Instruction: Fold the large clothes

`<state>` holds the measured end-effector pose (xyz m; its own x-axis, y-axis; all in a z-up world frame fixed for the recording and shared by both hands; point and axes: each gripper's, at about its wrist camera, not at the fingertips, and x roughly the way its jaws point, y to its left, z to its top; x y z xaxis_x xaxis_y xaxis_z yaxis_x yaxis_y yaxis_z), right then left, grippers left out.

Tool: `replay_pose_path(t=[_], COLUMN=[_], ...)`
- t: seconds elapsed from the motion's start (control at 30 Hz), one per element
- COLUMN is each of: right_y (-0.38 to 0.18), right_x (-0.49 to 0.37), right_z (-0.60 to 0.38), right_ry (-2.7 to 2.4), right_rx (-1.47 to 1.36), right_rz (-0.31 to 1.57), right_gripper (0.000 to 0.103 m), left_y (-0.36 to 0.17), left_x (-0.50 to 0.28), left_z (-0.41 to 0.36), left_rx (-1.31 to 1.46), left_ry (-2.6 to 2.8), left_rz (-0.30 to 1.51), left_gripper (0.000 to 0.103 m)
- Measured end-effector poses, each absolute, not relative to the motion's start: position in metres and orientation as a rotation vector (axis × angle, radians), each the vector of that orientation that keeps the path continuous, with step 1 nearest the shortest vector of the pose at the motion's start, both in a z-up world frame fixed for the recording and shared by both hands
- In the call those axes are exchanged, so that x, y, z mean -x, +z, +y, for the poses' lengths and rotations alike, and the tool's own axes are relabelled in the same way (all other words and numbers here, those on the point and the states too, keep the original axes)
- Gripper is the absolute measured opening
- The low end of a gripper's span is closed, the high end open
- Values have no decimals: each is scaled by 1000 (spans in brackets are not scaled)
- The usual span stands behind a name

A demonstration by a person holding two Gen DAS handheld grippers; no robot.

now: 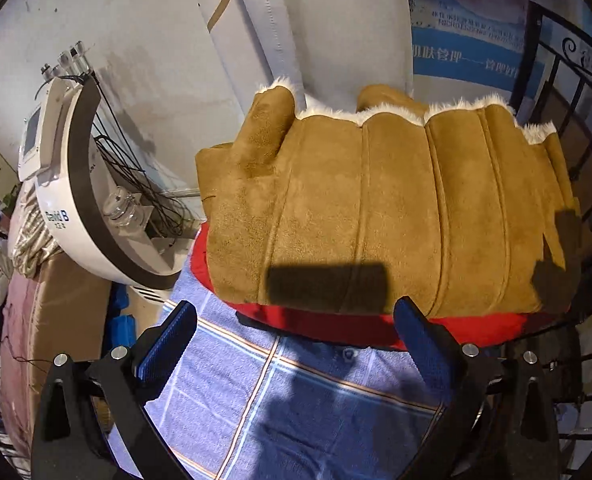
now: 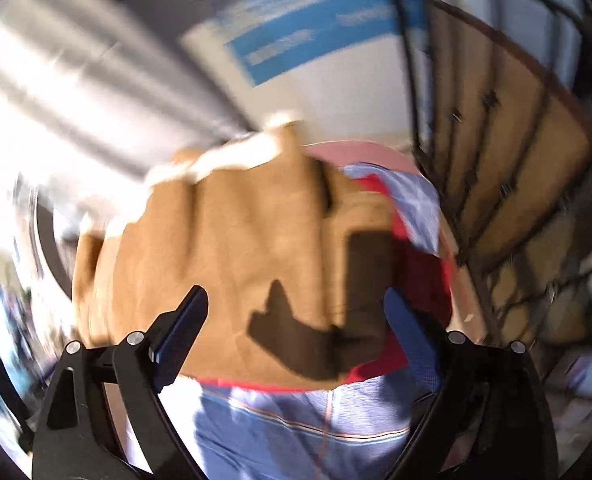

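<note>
A tan suede coat (image 1: 376,208) with white fleece trim lies folded in a thick bundle on a red garment (image 1: 376,326) and a blue checked cloth (image 1: 296,400). My left gripper (image 1: 296,320) is open and empty, hovering just in front of the coat's near edge. The right wrist view is motion-blurred. It shows the same tan coat (image 2: 236,248), the red garment (image 2: 420,280) and the blue cloth (image 2: 296,420). My right gripper (image 2: 296,308) is open and empty above the coat's near edge.
A white round machine (image 1: 76,200) with cables and a jar stands left of the pile. Cardboard boxes (image 1: 68,308) sit beneath it. A black metal railing (image 1: 576,128) runs along the right, also in the right wrist view (image 2: 496,200). A blue poster (image 1: 464,48) hangs behind.
</note>
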<state>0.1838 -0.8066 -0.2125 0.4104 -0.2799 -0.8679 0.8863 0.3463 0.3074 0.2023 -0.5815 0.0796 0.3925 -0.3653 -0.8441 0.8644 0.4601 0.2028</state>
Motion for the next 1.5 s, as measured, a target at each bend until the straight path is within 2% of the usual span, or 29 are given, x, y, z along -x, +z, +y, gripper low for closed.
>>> replay_pose_path(t=[0.1, 0.33, 0.5, 0.93, 1.5], right_y=[-206, -203, -209, -212, -213], right_x=[-216, -247, -258, -275, -277], right_z=[-785, -763, -756, -740, -739], right_ry=[-811, -777, -749, -766, -758], right_rx=[-771, -645, -626, -508, -505], right_rz=[922, 1001, 1030, 1091, 1093], right_gripper=[90, 90, 90, 90, 90], left_y=[85, 89, 81, 75, 72], left_x=[-191, -187, -189, -193, -190], left_z=[-578, -573, -570, -563, -563], left_rx=[-749, -700, -678, -734, -735], left_ry=[-868, -866, -831, -735, -751], left_rz=[783, 846, 907, 879, 910], left_gripper=[97, 97, 97, 97, 97])
